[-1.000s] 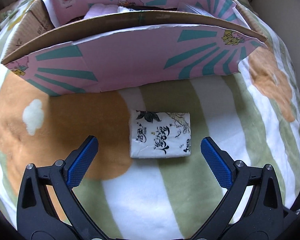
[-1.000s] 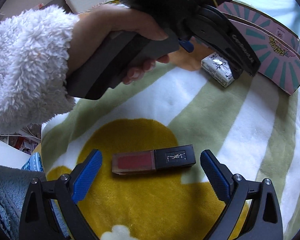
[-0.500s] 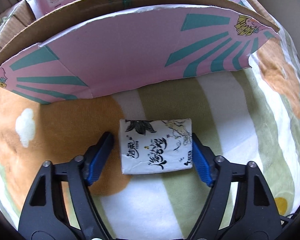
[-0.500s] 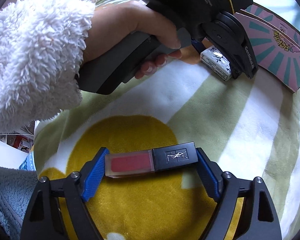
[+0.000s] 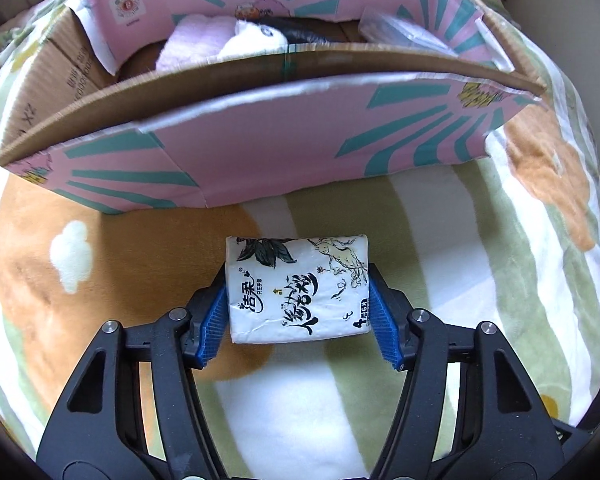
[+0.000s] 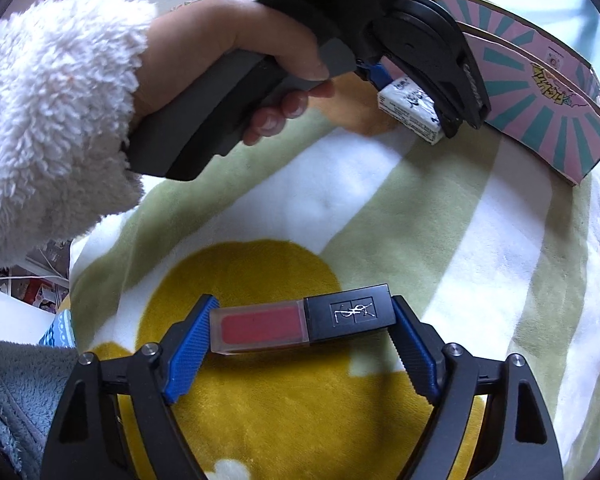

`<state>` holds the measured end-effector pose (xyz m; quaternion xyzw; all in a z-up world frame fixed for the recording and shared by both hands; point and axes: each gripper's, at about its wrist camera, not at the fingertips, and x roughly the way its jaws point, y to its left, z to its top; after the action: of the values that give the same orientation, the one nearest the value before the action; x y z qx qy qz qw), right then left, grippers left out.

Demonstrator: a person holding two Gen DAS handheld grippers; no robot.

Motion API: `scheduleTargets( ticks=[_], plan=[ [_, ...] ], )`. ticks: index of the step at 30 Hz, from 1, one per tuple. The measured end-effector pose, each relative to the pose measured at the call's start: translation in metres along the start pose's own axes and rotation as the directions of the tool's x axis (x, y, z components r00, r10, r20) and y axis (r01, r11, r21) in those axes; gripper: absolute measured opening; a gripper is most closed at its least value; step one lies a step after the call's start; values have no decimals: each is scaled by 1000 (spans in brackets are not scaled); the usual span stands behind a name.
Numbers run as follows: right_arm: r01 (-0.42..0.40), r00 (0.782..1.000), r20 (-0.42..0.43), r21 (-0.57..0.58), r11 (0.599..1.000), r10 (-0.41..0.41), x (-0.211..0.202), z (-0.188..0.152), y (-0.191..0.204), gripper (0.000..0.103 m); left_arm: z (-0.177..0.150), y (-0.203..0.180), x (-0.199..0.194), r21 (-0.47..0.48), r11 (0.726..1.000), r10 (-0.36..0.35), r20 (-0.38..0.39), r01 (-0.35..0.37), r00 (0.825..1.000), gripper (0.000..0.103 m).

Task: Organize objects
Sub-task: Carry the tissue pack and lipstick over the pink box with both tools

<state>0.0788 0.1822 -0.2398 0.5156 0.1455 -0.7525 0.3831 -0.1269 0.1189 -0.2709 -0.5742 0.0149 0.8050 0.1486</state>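
A white tissue pack [image 5: 298,288] with black brush lettering is clamped between the blue pads of my left gripper [image 5: 298,316], lifted a little off the blanket. In the right wrist view the same tissue pack [image 6: 410,110] shows held in the left gripper [image 6: 414,92], which a hand [image 6: 236,52] in a fluffy white sleeve grips. A red lip gloss tube [image 6: 302,324] with a black cap sits end to end between the pads of my right gripper [image 6: 300,354], shut on it just above the yellow patch.
An open cardboard box [image 5: 260,148] with pink and teal flaps stands just beyond the tissue pack, holding a plush toy [image 5: 236,38] and a clear packet [image 5: 400,32]. The box flap [image 6: 540,112] lies at upper right. A striped blanket [image 6: 460,240] covers the surface.
Both grippers went from open to shut: the left closed on the tissue pack and lifted it, the right closed on the lip gloss tube. The box interior came into view.
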Motion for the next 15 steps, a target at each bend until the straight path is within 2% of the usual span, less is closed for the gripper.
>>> scheduleTargets(
  ticks=[11, 15],
  plan=[
    [76, 995, 58, 58, 995, -79, -56, 34, -18, 81, 18, 1, -68, -15, 1000, -8, 58, 9, 998, 59],
    [108, 989, 90, 79, 991, -115, -85, 71, -18, 81, 21, 2, -109, -30, 1000, -4, 78, 7, 997, 59]
  ],
)
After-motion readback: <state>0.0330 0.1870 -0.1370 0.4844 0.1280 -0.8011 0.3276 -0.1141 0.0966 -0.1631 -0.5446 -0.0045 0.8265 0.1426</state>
